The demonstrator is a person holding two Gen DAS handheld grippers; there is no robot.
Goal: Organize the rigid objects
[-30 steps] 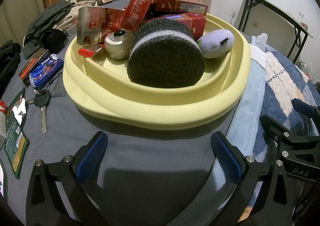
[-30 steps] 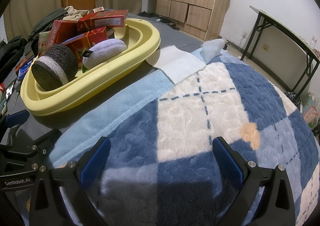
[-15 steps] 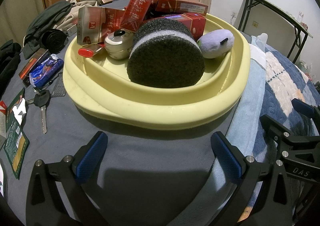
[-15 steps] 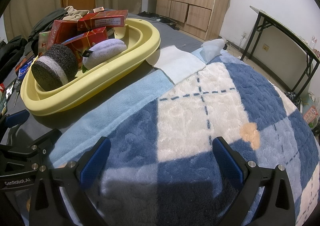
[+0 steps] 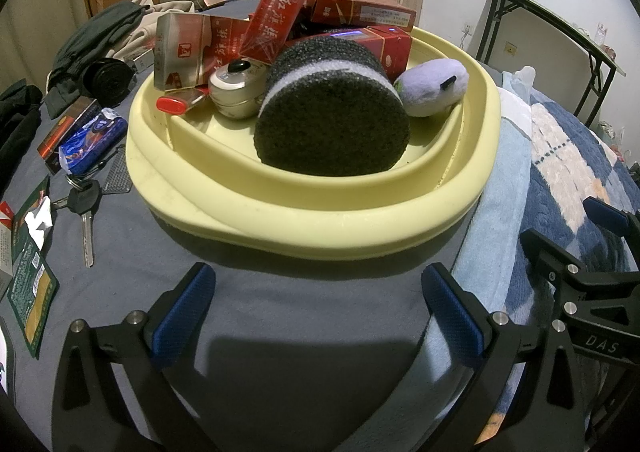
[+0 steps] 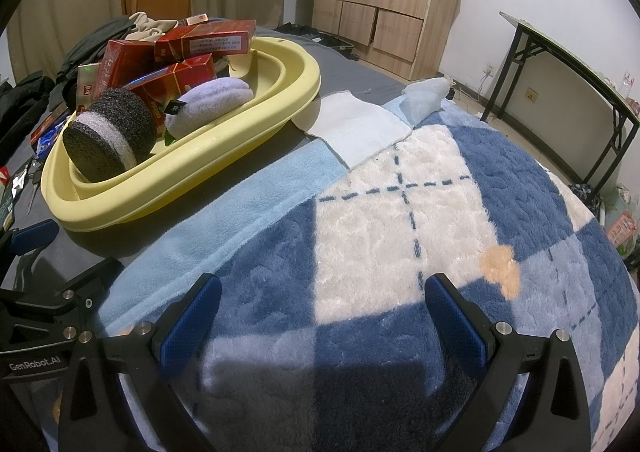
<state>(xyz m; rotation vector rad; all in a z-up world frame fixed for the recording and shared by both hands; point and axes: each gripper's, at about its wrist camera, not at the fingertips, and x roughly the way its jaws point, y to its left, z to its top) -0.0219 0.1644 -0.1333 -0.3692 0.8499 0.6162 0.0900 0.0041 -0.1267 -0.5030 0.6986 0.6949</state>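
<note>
On the grey bedsheet in front of you sits the pale yellow oval plastic basin [image 5: 312, 228], already heaped, with both of your grippers empty.

Your left gripper [image 5: 316, 306] hovers just short of the basin's near rim, jaws spread wide and holding nothing; your right gripper [image 6: 322, 312] hangs over the blue-and-white plaid fleece blanket [image 6: 400, 220], equally wide and empty. Inside the basin, the dark round foam sponge with a white band [image 5: 332, 124] leans at the front, the lilac plush pad [image 5: 434, 86] beside it, the red cardboard cartons [image 5: 276, 26] stacked behind, probably so the bulky boxes stay clear of your reach. Outside on the left lie a black-headed key [image 5: 86, 208] and a blue snack packet [image 5: 90, 140], likely your next picks.
</note>
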